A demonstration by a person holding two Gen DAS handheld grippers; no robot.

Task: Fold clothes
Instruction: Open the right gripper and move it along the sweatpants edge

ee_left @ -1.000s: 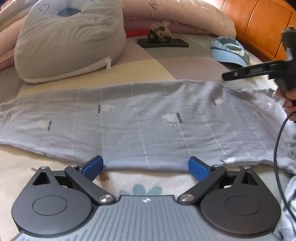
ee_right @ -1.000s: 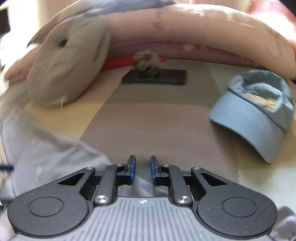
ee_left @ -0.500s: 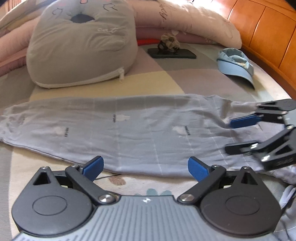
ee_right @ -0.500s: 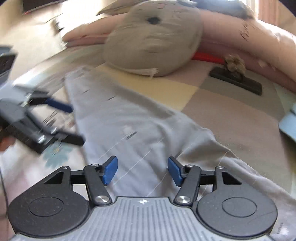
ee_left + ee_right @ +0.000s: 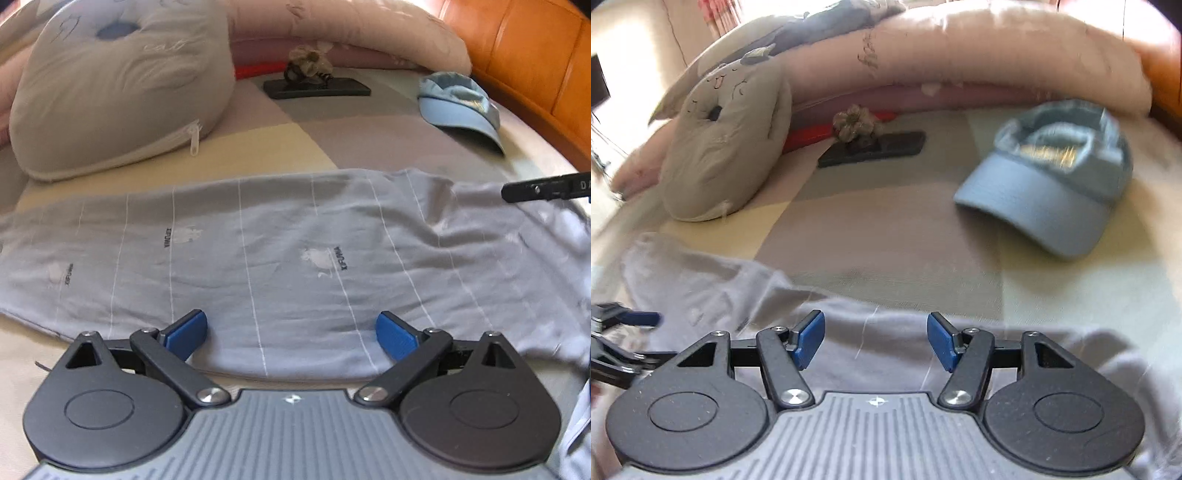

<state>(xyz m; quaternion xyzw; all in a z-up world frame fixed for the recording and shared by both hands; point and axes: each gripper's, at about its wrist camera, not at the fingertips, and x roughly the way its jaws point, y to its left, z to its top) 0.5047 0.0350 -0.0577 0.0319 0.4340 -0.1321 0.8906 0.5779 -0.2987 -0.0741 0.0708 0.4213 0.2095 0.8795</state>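
Since half a second ago, my right gripper (image 5: 875, 339) has swung away from the long stretch of cloth and now looks toward the cap; my left gripper (image 5: 291, 334) has come in closer, over the near edge of the cloth.

My left claw is wide open and holds nothing. Its blue pads (image 5: 186, 332) sit over the near edge of the grey clothing (image 5: 280, 258), but I cannot tell if they touch it. That clothing lies spread flat on the bed (image 5: 288, 144), running from 9 o'clock to 3 o'clock in the left view, with thin white lines across it.

My right claw is open too, about halfway, and holds nothing. Grey cloth lies under and between its pads in the right view, which is blurry.

At 10 o'clock in the left view sits a big grey pillow (image 5: 118, 85). At 12 o'clock is a dark flat thing (image 5: 317, 88) with a small flower-like lump on it. At 2 o'clock lies a blue cap (image 5: 461, 107). At 3 o'clock I see a black tip of my right gripper.
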